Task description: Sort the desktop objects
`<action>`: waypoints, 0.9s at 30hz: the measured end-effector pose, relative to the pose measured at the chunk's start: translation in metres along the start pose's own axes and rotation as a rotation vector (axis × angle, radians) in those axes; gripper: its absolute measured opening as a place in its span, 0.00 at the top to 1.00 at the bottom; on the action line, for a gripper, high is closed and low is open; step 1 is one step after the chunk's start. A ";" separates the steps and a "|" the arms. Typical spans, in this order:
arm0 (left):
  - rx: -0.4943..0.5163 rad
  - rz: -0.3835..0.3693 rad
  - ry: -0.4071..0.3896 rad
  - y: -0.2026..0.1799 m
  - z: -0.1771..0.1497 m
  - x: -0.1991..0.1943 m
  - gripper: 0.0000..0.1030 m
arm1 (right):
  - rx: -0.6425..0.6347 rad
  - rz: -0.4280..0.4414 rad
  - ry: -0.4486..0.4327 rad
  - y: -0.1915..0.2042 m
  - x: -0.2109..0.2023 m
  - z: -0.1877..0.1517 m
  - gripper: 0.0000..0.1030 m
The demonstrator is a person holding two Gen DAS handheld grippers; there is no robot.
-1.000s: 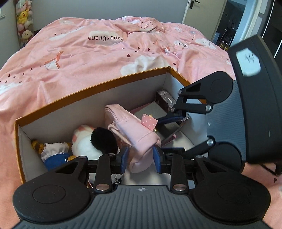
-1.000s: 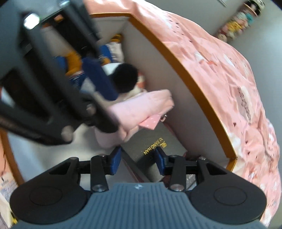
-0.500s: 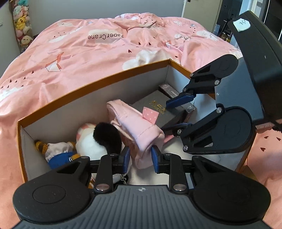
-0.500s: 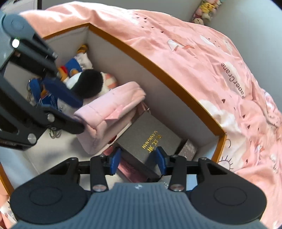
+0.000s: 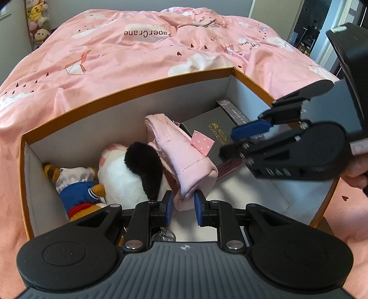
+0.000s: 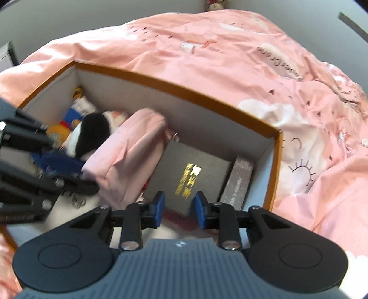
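Note:
An orange-rimmed cardboard box (image 5: pixel 128 88) sits on a pink bedspread. Inside lie a pink fabric pouch (image 5: pixel 181 156), a black-and-white plush (image 5: pixel 135 174), a duck plush in blue (image 5: pixel 76 191), a black book with gold lettering (image 5: pixel 214 128) and a slim grey box (image 5: pixel 234 110). My left gripper (image 5: pixel 182 208) is shut on the near end of the pink pouch (image 6: pixel 128 156). My right gripper (image 6: pixel 179 210) is open and empty, above the black book (image 6: pixel 188 174); it also shows at the right in the left wrist view (image 5: pixel 243 140).
The pink bedspread (image 5: pixel 138 53) surrounds the box on all sides. Keys on a ring (image 5: pixel 164 234) lie on the box floor under my left gripper. Stuffed toys (image 5: pixel 36 20) stand on a shelf far left. A doorway (image 5: pixel 310 34) is at the far right.
My right gripper has lifted up and back out of the box, away from the black book. My left gripper has narrowed onto the pink pouch and pulled back slightly.

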State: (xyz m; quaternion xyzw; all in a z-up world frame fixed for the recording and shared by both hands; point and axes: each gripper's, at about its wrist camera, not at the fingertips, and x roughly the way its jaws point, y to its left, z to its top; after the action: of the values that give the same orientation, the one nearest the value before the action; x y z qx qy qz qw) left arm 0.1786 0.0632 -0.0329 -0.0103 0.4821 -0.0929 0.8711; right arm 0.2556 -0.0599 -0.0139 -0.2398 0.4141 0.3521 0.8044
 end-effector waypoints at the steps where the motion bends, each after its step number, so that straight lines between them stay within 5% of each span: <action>1: 0.001 0.002 0.000 0.000 0.000 0.000 0.78 | 0.025 -0.006 -0.010 -0.002 0.000 0.002 0.73; 7: -0.039 -0.020 0.006 0.002 0.004 0.002 0.78 | 0.146 -0.005 -0.058 -0.009 0.006 0.010 0.72; 20: -0.019 -0.024 -0.060 -0.004 0.001 -0.011 0.78 | 0.042 0.003 -0.063 0.001 -0.018 0.001 0.65; 27: -0.011 -0.050 -0.159 -0.011 -0.004 -0.049 0.78 | 0.100 0.038 -0.121 0.010 -0.054 -0.020 0.63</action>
State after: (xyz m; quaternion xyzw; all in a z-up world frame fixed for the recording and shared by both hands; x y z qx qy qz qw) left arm 0.1485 0.0610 0.0070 -0.0346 0.4113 -0.1111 0.9040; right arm 0.2158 -0.0867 0.0193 -0.1698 0.3861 0.3600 0.8321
